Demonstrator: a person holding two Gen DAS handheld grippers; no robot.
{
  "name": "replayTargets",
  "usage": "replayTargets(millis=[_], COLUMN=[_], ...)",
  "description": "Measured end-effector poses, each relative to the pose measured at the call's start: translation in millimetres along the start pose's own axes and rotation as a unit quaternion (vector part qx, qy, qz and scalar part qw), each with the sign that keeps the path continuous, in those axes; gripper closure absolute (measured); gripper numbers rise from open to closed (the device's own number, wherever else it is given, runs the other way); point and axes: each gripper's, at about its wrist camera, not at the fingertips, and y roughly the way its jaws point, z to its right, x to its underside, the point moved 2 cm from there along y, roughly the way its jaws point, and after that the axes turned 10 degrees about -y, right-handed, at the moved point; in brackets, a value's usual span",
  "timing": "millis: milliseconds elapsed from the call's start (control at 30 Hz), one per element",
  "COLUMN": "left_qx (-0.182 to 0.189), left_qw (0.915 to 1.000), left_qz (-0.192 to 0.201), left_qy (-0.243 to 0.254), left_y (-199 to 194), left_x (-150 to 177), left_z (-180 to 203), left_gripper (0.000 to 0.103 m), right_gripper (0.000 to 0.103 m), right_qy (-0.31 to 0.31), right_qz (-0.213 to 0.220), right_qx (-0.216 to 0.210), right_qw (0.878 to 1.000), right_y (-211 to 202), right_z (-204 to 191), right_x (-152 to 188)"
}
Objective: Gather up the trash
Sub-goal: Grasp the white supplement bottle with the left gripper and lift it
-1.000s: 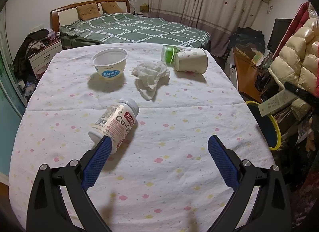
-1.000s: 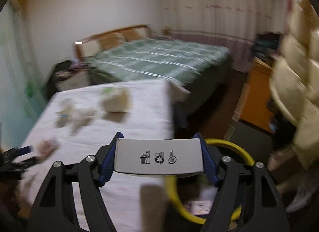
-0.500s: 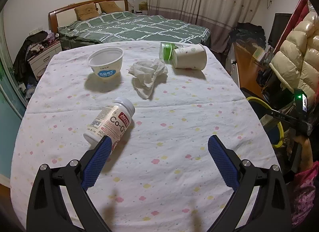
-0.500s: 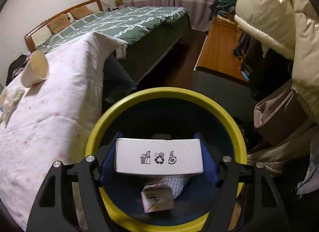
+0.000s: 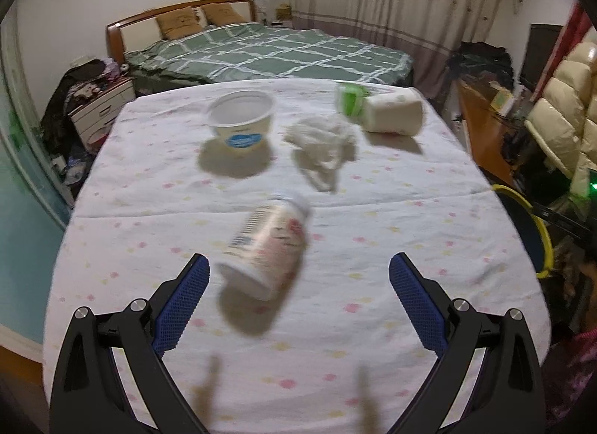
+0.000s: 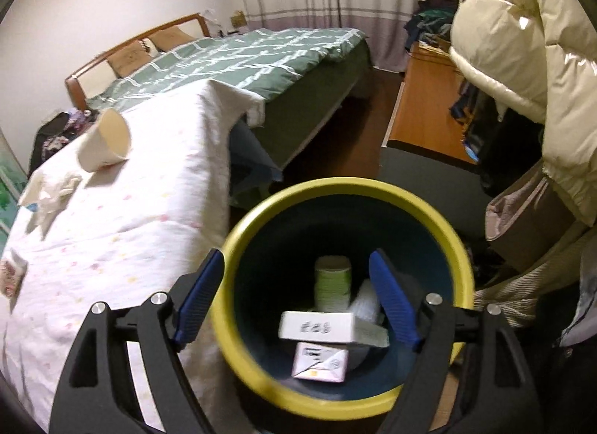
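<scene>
My right gripper (image 6: 296, 297) hung over the yellow-rimmed bin (image 6: 257, 228), its jaws having just been opening and now spread with nothing between them. The white box (image 6: 317, 326) lay inside the bin just below the fingertips, on other trash. My left gripper (image 5: 298, 279) stood wide and empty above the table (image 5: 410, 210). A bottle (image 5: 266, 247) lay on its side just ahead of its left finger (image 5: 183, 303); bowl (image 5: 240, 122), tissue (image 5: 322, 143) and paper cup (image 5: 391, 116) lay farther ahead.

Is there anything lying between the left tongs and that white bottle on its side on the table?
Nothing visible. The left tongs stand open, and the bottle lies just ahead of their tips on the bare tablecloth. The tissue and bowl lie farther back.
</scene>
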Motion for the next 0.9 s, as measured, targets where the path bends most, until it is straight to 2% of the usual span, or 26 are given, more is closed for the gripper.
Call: replayTargets(millis=[200,333,433,567,833,900], left_qx=[0.022,0.030,0.027,0.031,0.019,0.017], left_qw=[0.9986,0.9982,0.9979,0.9973,0.9981,0.9984], left_qz=[-0.035,-0.046,-0.055,-0.059,-0.048,-0.045], left_qy=[-0.034,-0.026,-0.022,-0.031,-0.033,-0.030], left_y=[23,37,46,54,61,61], left_x=[-5,-2,1,1,-2,-2], left_z=[-26,-24,-23,-24,-24,-23], left_gripper=[0.008,0.009,0.021,0.030,0.034,0.043], right_gripper=[0.026,0.026,0.026,0.026,0.026,0.026], right_qy=[-0.015,-0.013,-0.015,-0.021,-0.024,-0.025], right_qz=[-0.004,-0.005,-0.008,-0.011,-0.016,-0.016], right_qx=[-0.013,-0.017,-0.018,-0.020,-0.027,-0.028], right_qw=[1.000,1.000,1.000,1.000,0.999,0.999], right_y=[1,0,0,1,5,5], right_z=[-15,-18,-19,-18,-22,-23], right_x=[-1,0,2,4,7,8])
